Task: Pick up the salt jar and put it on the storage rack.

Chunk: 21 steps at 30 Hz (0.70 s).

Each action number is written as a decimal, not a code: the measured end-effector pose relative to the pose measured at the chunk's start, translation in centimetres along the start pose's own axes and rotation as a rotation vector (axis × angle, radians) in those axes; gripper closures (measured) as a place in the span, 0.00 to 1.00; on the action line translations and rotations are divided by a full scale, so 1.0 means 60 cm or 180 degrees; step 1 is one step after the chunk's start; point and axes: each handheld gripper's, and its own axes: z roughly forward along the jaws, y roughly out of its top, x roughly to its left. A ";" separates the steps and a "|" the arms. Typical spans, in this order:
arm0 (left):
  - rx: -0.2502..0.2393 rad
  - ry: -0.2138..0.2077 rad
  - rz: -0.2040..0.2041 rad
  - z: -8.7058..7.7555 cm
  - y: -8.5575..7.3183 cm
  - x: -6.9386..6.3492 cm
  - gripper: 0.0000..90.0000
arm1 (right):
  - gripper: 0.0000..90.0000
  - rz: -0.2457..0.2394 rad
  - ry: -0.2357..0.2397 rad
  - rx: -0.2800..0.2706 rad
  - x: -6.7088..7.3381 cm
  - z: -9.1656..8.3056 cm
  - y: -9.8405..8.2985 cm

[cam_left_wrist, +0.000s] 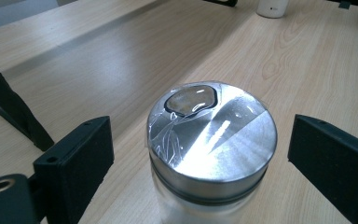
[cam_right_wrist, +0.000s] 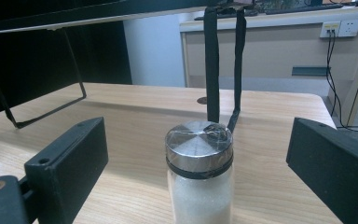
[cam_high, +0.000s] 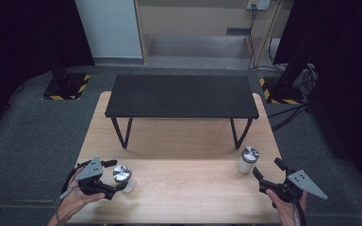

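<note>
1. Left gripper (cam_high: 119, 175) released, jaws straddling near-left steel-capped glass jar (cam_high: 123, 177), gaps both sides.
2. Right gripper (cam_high: 268, 170) released, just short of right white-filled steel-capped jar (cam_high: 246, 160) near table (cam_high: 184, 197) edge.
3. Bare wood between jars.

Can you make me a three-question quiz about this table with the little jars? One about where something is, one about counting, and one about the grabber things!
1. Where is the black shelf?
A. at the table's far side
B. beside the left jar
C. on the floor

2. How many jars have silver lids?
A. one
B. two
C. four

3. How are the left gripper jaws?
A. squeezing the lid
B. open either side of the jar
C. shut, holding nothing

Answers: 1 A, it stands beyond both jars. 2 B, the left jar and the right jar. 3 B, gaps show between both pads and the lid.
</note>
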 end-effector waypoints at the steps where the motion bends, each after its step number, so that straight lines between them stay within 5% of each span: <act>1: -0.0012 0.0000 -0.0009 0.001 -0.002 0.000 0.08 | 0.06 -0.0003 0.0001 0.0001 0.000 0.000 0.000; 21: -0.0137 -0.0036 0.0110 0.018 -0.016 0.000 0.37 | 0.06 0.0004 -0.0002 -0.0003 -0.001 0.000 -0.001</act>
